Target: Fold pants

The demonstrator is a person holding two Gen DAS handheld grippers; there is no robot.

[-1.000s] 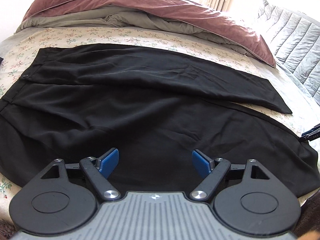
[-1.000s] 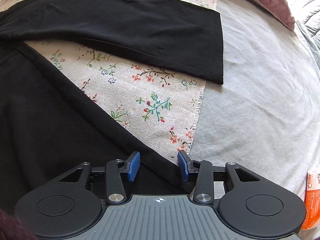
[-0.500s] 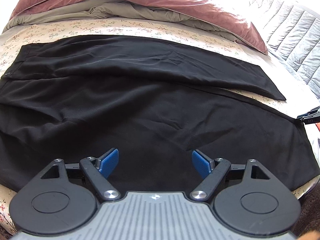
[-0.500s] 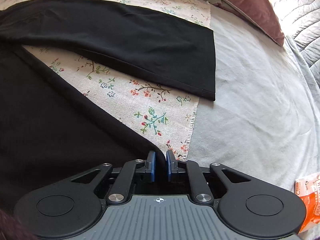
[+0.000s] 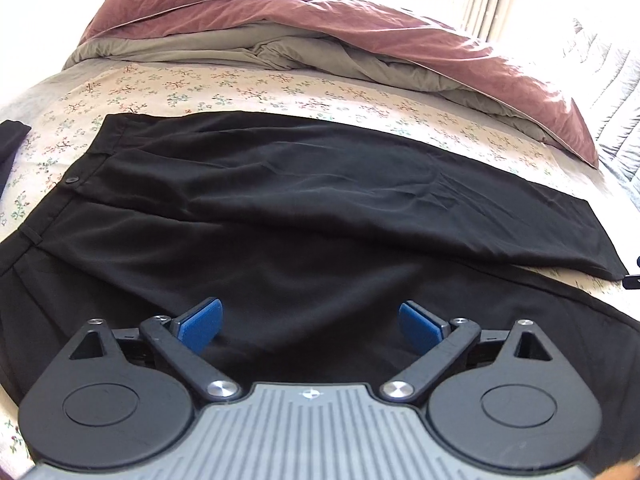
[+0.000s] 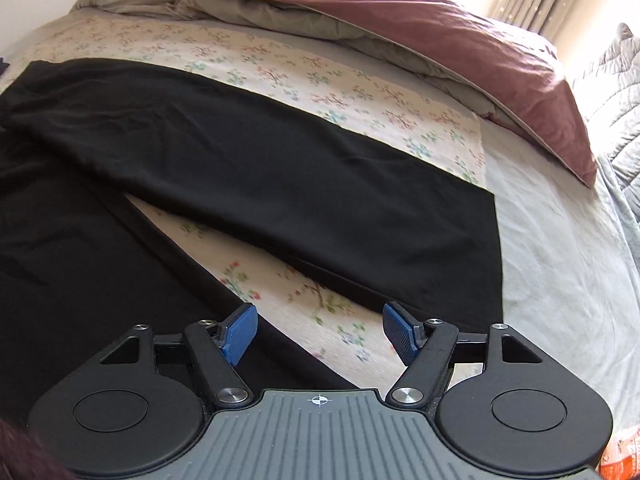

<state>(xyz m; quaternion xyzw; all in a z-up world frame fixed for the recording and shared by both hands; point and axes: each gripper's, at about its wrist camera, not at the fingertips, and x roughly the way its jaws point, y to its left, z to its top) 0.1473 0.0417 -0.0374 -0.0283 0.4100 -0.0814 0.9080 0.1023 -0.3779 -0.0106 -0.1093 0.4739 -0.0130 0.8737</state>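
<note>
- Hovering above the black pants [image 5: 304, 216], the left tool [image 5: 311, 320] has its blue pads spread wide apart; its jaws have just been opening further, with only flat cloth under the gap and nothing pinched.
- Right tool [image 6: 320, 332]: pads apart; its jaws have just been opening. Beneath the gap lie the slanting edge of the near pant leg [image 6: 80, 280] and a bare wedge of the floral sheet [image 6: 328, 80]. No cloth is gripped.
- Pants lie spread flat on the bed, both legs running rightward from the waist, the far leg [image 6: 300, 184] ahead of the right tool and splayed away from the near one.
- Left view only: waistband [image 5: 80, 168] ahead and left of the tool, with a dark button [image 5: 72, 179] and a belt loop; a separate dark piece of cloth [image 5: 10, 136] at the far left edge, unidentifiable; a small black part at the far right rim, likely the other tool, too little shown to say.
- Right view only: hem of the far leg [image 6: 494, 256], ahead and right of the tool, resting past the floral sheet's edge on the pale grey cover [image 6: 560, 260]; an orange packet [image 6: 622, 460] at the lower right corner, print unreadable.
- Both views: mauve duvet [image 5: 400, 36] with grey lining bunched beyond the pants; grey quilted fabric [image 6: 616, 92] far right.
- Containers: cannot report any from these views.
</note>
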